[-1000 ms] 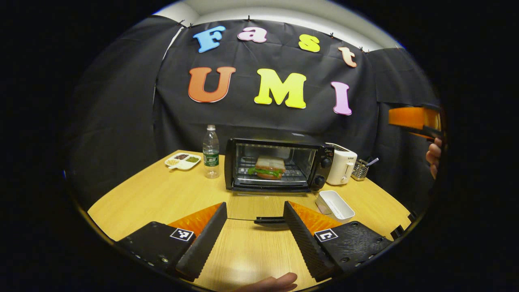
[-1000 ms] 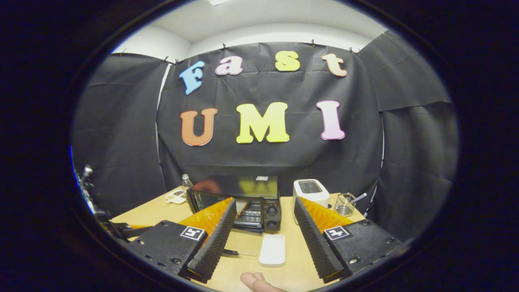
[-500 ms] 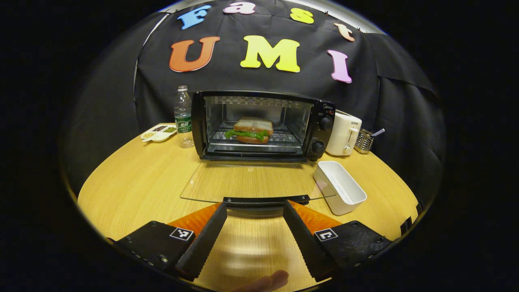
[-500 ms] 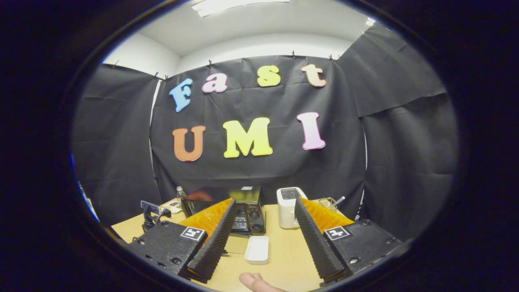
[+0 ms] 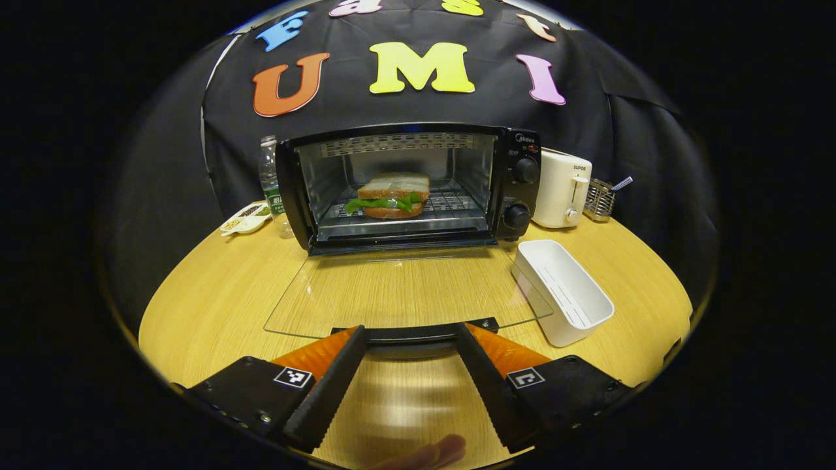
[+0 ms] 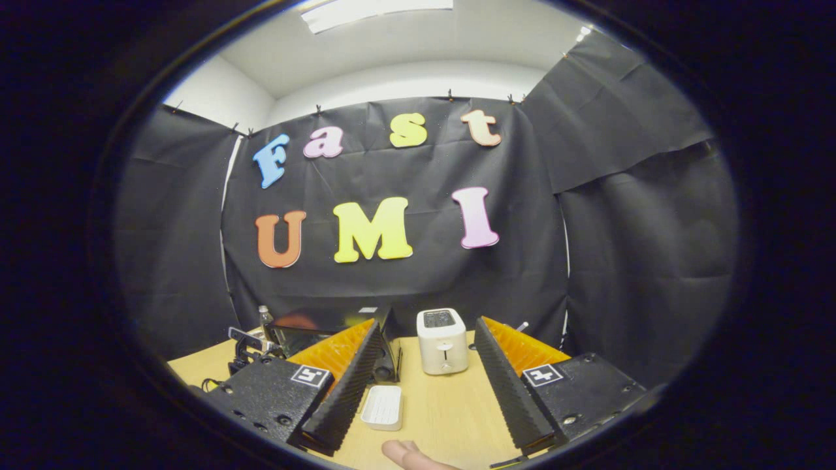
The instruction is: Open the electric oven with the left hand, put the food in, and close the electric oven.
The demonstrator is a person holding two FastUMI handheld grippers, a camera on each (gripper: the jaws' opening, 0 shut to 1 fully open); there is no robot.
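- Left gripper view: the electric oven (image 5: 408,186) stood open, its glass door (image 5: 405,290) folded flat over the wooden table (image 5: 215,287), with the sandwich (image 5: 392,194) on the wire rack inside. Food looked placed; closing was the step in hand.
- The left gripper (image 5: 408,336) sat with jaws spread wide at the door's black handle (image 5: 415,331). The handle lay between the fingertips; I could not tell whether either finger touched it, probably not gripped.
- Next move, judged: get under or onto the handle bar, then swing the door up on its bottom hinge until it shuts.
- Materials: clear smooth glass pane, slim dark handle bar, black metal casing with two round knobs, ribbed black finger pads on orange backing.
- An empty white rectangular tray (image 5: 565,290) sat just beside the door's right edge and could get bumped.
- Right gripper view: the right gripper (image 6: 428,365) was raised high above the table, jaws wide, holding nothing.
- A boxy white toaster (image 6: 443,341) stood between its fingers, farther off; the oven was mostly hidden behind the left finger.
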